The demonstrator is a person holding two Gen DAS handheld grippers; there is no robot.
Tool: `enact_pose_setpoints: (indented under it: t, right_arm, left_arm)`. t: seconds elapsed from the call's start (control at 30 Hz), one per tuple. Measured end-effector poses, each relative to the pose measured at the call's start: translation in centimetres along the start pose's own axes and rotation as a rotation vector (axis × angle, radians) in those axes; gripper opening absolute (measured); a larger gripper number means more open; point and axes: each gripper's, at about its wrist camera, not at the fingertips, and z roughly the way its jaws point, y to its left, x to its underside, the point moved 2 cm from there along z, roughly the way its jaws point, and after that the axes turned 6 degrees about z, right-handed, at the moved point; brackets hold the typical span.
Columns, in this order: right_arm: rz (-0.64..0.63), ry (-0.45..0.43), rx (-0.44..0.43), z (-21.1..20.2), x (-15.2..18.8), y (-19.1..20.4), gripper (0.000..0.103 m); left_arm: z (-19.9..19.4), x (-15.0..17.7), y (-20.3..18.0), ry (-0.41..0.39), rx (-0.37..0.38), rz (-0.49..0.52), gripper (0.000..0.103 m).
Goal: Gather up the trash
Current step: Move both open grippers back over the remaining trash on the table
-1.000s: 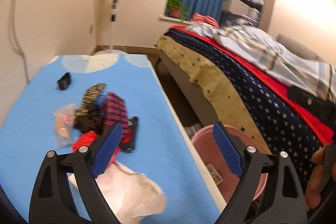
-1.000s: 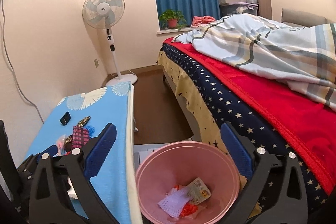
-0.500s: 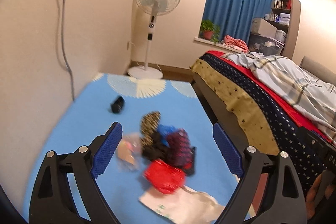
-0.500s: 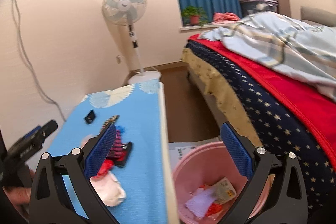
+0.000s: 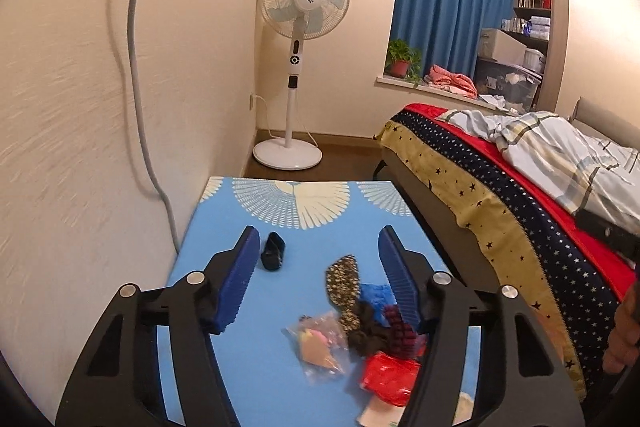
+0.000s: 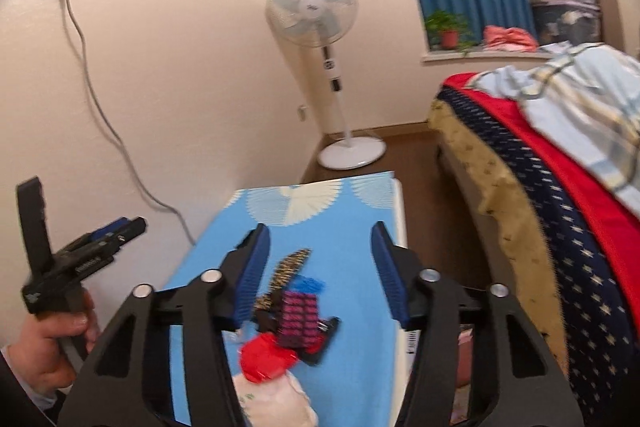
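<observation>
A heap of trash lies on the blue table [image 5: 288,227]: a red wrapper [image 5: 388,373], a clear plastic bag [image 5: 320,345], a leopard-print piece [image 5: 344,277], a pink-and-black checked packet [image 6: 299,313] and a white bag [image 6: 276,401]. A small black item [image 5: 273,255] lies apart, farther back. My left gripper [image 5: 316,275] is open and empty above the table, over the heap. My right gripper [image 6: 320,269] is open and empty, also above the heap. The left gripper also shows in the right wrist view [image 6: 116,233], held at the left.
The table [image 6: 348,255] stands along the wall on the left. A bed [image 5: 520,195] with star-print covers runs along the right, with a narrow floor gap between. A standing fan [image 5: 300,39] is beyond the table's far end. A cable [image 6: 104,115] hangs down the wall.
Both grippers have swung left, from the pink bin by the bed to over the table and the trash heap. The bin has almost left view. Both stay open.
</observation>
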Motion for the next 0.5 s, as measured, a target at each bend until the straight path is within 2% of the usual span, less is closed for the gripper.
enact_pose_setpoints:
  t: [0.07, 0.27, 0.33, 0.5]
  right_arm:
    - [-0.028, 0.027, -0.040, 1.6, -0.5, 0.7, 0.042]
    - [-0.104, 0.091, -0.102, 6.8, -0.3, 1.5, 0.039]
    - [-0.093, 0.120, -0.114, 8.8, 0.5, 1.0, 0.039]
    - [0.018, 0.251, -0.120, 14.6, 2.7, -1.2, 0.040]
  left_arm:
    - [1.0, 0.5, 0.3, 0.009, 0.004, 0.011, 0.059]
    - [5.0, 3.1, 0.7, 0.074, 0.056, 0.003, 0.044]
    - [6.4, 4.0, 0.9, 0.099, 0.069, 0.000, 0.040]
    - [8.8, 5.3, 1.7, 0.138, 0.077, 0.018, 0.038]
